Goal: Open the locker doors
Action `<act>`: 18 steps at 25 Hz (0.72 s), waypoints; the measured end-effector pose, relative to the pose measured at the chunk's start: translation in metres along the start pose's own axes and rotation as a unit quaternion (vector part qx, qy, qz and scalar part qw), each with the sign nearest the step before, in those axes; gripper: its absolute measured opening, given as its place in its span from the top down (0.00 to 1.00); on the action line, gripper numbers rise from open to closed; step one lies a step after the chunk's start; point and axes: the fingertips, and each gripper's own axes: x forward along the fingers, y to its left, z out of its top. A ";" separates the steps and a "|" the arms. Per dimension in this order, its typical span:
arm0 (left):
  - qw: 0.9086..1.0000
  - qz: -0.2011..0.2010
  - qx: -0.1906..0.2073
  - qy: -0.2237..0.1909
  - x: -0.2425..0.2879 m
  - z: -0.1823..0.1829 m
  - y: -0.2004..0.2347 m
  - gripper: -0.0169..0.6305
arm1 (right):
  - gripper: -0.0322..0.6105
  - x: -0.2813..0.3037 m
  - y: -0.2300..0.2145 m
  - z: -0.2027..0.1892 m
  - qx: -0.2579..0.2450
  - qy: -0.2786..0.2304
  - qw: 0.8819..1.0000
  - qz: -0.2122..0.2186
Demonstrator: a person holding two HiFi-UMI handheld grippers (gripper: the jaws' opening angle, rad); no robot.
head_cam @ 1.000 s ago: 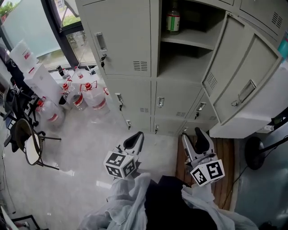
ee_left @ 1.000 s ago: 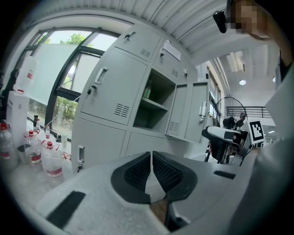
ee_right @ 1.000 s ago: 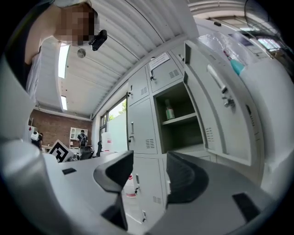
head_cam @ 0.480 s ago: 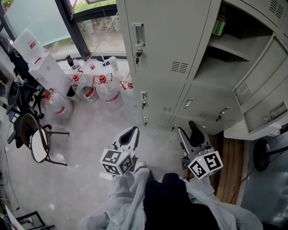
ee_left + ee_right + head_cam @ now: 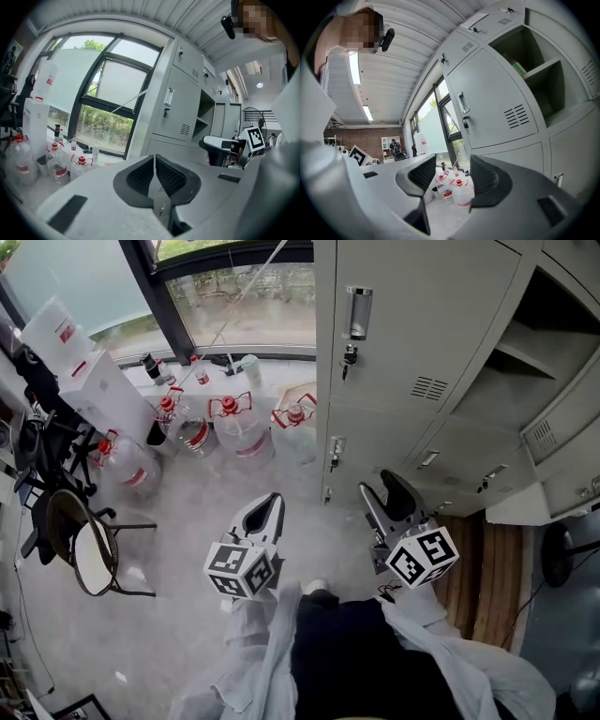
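Grey metal lockers (image 5: 422, 343) fill the upper right of the head view. The tall left door (image 5: 394, 306) is closed, with a handle (image 5: 359, 313) and a key (image 5: 349, 354) under it. Lower doors (image 5: 375, 442) are closed too. At the far right, doors (image 5: 567, 423) hang open over bare shelves. My left gripper (image 5: 265, 512) is shut and holds nothing, low in front of the lockers. My right gripper (image 5: 382, 493) stands open and empty, short of the lower doors. In the right gripper view the closed door (image 5: 487, 103) and an open compartment (image 5: 534, 61) lie ahead of the right gripper (image 5: 452, 171).
Several water jugs (image 5: 239, 423) stand on the floor by the window (image 5: 234, 287), left of the lockers. White boxes (image 5: 75, 371) and a chair (image 5: 80, 549) are at the left. A fan base (image 5: 562, 554) and a wooden board (image 5: 487, 577) lie at the right.
The head view has swung left, so the lockers slid right and the open doors are nearly out of frame. Both grippers stay low with unchanged jaws.
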 end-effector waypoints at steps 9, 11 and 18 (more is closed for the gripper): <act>1.000 0.005 0.014 0.004 0.021 0.001 0.050 0.95 | 0.62 0.063 -0.016 -0.047 0.035 0.063 0.997 -0.007; 1.000 0.008 0.012 0.008 0.029 -0.002 0.058 0.95 | 0.62 0.074 -0.029 -0.058 0.036 0.075 0.996 -0.021; 0.999 0.016 0.004 0.038 0.060 -0.024 0.079 0.95 | 0.62 0.114 -0.067 -0.115 0.034 0.120 0.991 -0.053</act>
